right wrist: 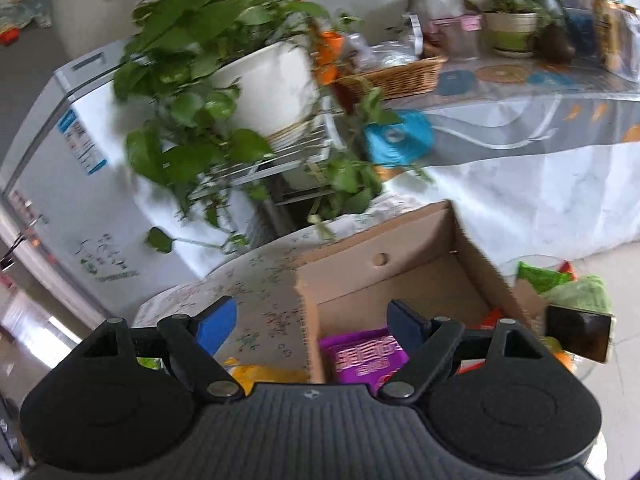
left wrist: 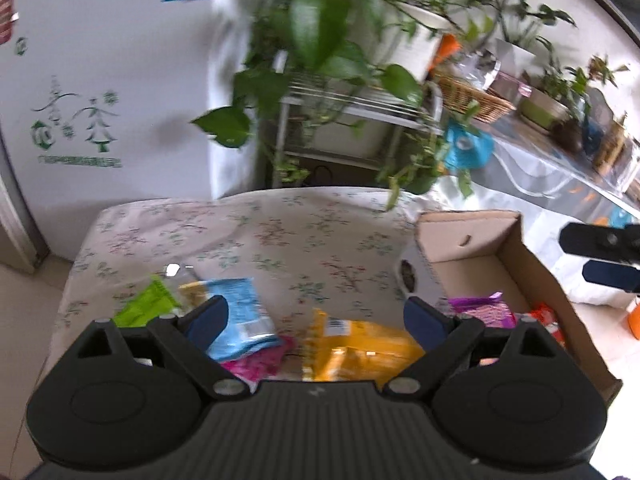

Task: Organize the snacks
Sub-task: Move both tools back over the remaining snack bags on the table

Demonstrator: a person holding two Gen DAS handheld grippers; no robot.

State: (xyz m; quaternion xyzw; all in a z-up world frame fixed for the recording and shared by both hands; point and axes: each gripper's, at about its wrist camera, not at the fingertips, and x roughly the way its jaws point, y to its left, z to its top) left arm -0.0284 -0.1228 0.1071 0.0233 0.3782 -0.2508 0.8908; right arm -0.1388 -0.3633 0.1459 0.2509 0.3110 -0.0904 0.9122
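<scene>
While both grippers hung over the floral-covered table point(left wrist: 240, 232), four snack packets lay loose on its cloth, counted from the left in the left wrist view: one green packet point(left wrist: 144, 304), one light-blue packet point(left wrist: 244, 320), one pink packet point(left wrist: 260, 362) partly under the blue one, and one yellow packet point(left wrist: 360, 350). Right of them stood one open cardboard box point(left wrist: 472, 236) at the table's right side, with one purple packet point(left wrist: 486, 312) inside and something red-orange point(left wrist: 546, 316) beside it, too blurred to name. The left gripper point(left wrist: 316, 316) stood wide apart and empty, its left finger over the blue packet and its right finger near the box wall, with the yellow packet showing between them; whether a pad touched anything could not be told. In the right wrist view, the right gripper point(right wrist: 312, 328) was also unclenched and holding nothing, its jaws straddling the box's near left wall, one finger over the cloth, the other over the purple packet point(right wrist: 360, 354). Behind the table, one large potted plant point(right wrist: 208, 80) trailed leaves from a wire rack point(left wrist: 352, 108).
</scene>
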